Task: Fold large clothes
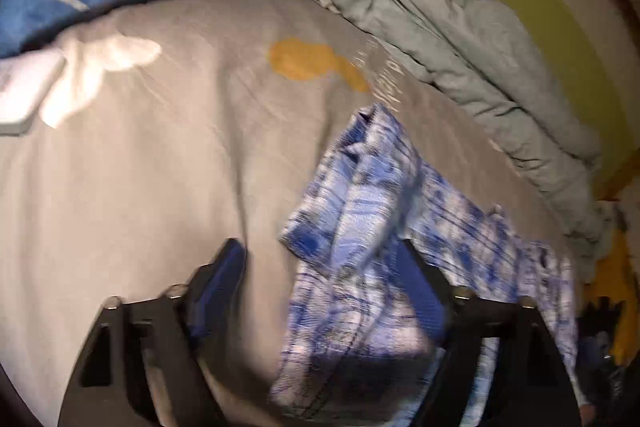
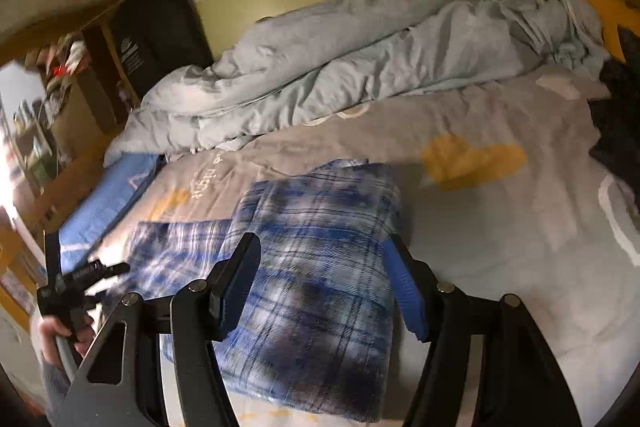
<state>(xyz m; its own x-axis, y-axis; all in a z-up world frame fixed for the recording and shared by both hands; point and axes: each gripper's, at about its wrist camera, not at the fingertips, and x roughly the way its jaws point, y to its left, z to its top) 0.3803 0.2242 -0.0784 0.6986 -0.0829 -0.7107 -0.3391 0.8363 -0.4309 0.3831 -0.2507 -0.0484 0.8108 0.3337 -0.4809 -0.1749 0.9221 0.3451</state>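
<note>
The right gripper (image 2: pixel 320 263) hangs with its jaws parted above a blue plaid shirt (image 2: pixel 320 267), gripping nothing. The shirt lies partly folded on a grey bedsheet (image 2: pixel 500 247). The left gripper (image 1: pixel 320 267) is also parted; a fold of the blurred shirt (image 1: pixel 360 227) drapes across its right finger, and whether it presses the cloth is unclear. A crumpled pale duvet (image 2: pixel 360 59) lies behind. A hand (image 2: pixel 60 339) shows, cut off at the frame edge.
</note>
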